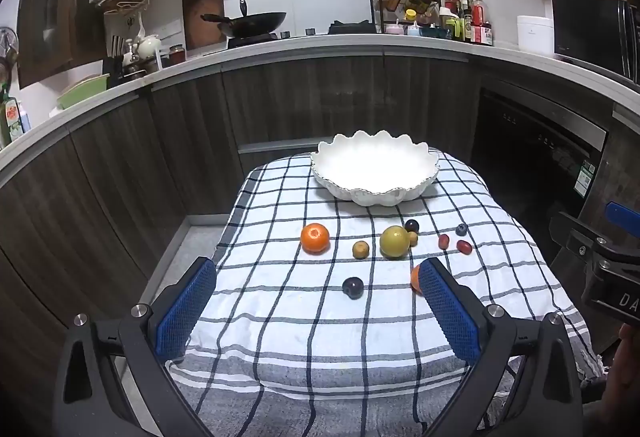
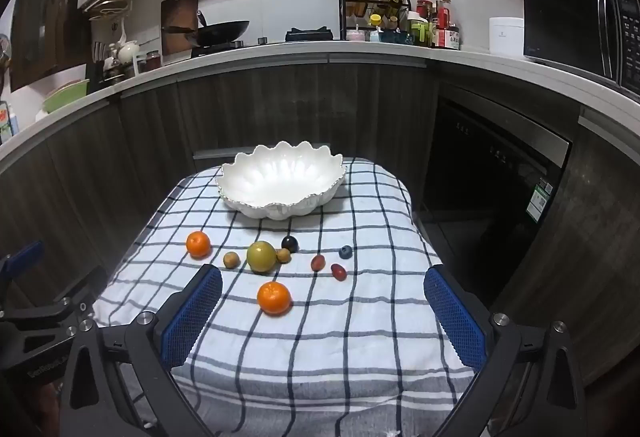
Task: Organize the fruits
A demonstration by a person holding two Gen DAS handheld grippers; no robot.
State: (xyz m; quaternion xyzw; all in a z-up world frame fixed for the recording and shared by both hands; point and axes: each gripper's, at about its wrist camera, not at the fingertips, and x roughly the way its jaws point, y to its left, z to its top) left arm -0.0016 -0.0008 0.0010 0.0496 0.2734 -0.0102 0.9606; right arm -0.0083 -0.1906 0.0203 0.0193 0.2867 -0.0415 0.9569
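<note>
A white scalloped bowl point(image 1: 375, 173) point(image 2: 282, 181) stands empty at the far end of a checked cloth point(image 1: 304, 325) point(image 2: 320, 329). Loose fruit lies in front of it: an orange point(image 1: 315, 238) point(image 2: 198, 244), a green apple point(image 1: 395, 241) point(image 2: 261, 256), a second orange point(image 2: 274, 298), half hidden behind my left finger point(image 1: 416, 279), a dark plum point(image 1: 353, 287), small brown fruits point(image 1: 361, 249), a dark grape point(image 2: 289, 243), two red dates point(image 2: 338, 271), a blueberry point(image 2: 345, 252). My left gripper point(image 1: 316, 289) and right gripper point(image 2: 322, 297) are open, empty, above the near cloth.
A curved kitchen counter point(image 1: 280, 49) with dark cabinets lies behind the table, with a wok point(image 1: 248, 22), spice rack point(image 1: 404, 3) and microwave point(image 2: 580, 29). A dark dishwasher front point(image 2: 492, 173) stands to the right. The right gripper body shows at the left view's right edge point(image 1: 600, 261).
</note>
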